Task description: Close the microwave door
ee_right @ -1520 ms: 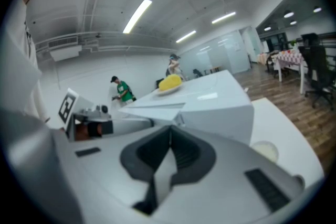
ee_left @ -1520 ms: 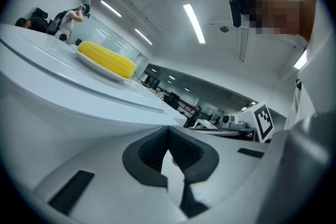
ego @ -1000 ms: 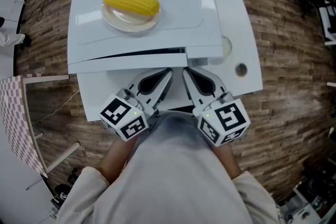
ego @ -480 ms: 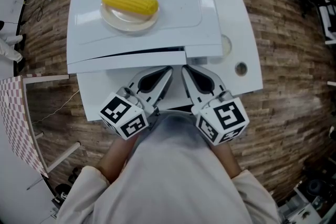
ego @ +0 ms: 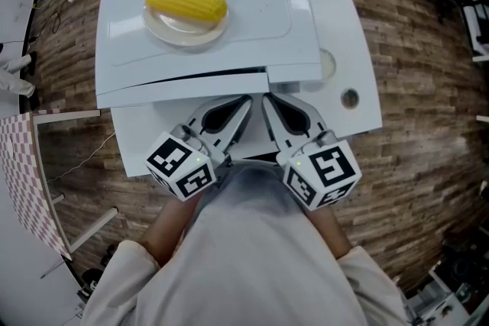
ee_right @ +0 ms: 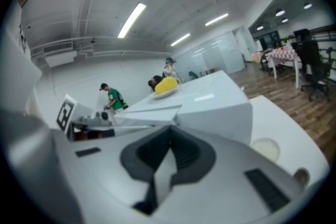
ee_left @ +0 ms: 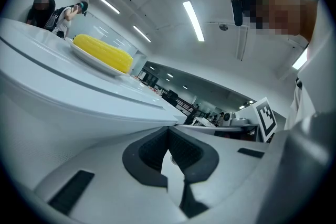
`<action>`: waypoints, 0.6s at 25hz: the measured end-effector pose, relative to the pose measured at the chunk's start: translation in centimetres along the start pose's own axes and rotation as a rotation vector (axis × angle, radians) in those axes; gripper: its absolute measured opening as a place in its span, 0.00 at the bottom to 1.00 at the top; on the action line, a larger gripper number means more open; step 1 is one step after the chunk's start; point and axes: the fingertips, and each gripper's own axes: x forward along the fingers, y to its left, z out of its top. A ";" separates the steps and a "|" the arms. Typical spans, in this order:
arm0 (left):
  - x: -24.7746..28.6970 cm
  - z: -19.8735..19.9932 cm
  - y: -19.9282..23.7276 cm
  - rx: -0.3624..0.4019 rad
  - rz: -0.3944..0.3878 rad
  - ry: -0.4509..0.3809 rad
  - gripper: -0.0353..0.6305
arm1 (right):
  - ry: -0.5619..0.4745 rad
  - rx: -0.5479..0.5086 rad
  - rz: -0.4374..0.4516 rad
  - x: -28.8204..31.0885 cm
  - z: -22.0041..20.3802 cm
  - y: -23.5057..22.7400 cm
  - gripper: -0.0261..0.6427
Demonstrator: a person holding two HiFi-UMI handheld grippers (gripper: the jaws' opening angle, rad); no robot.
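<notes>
Wood-plank floor (ego: 428,126) under a white table (ego: 359,80). Open office-type room w/ strip lights overhead, desks and a few people far behind. A checked panel (ego: 30,172) stands left of the table.

Microwave (ego: 252,4), white, sits on the table directly ahead of both sets of jaws. A plate (ego: 164,33) w/ a corn cob (ego: 186,4) rests on its top, beyond and left of the jaws. The door (ego: 176,91) faces the jaws. A thin dark line runs along its upper edge, so it appears not fully home, but at this steep angle I cannot confirm how far ajar.

Left gripper (ego: 243,104): jaws together, nothing between. Right gripper (ego: 269,101): same, jaws together, empty. Tips lie side by side, just short of the door face near its right end; contact not confirmed.

Step in hand, in my judgement: push the door shut. Recommend jaws closed, tips square on the door face, on the side away from the hinge, w/ a steady, level press. Avoid a jolt: plate and corn sit loose on top, and the unit could slide on the smooth table.
</notes>
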 end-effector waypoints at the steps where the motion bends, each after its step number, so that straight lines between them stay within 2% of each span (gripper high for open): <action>1: 0.0 0.0 0.0 0.002 -0.001 0.001 0.08 | 0.000 0.000 -0.001 0.0 0.0 0.0 0.07; 15: 0.3 0.0 0.3 0.010 0.000 0.000 0.08 | -0.016 0.002 -0.019 0.3 0.2 -0.3 0.07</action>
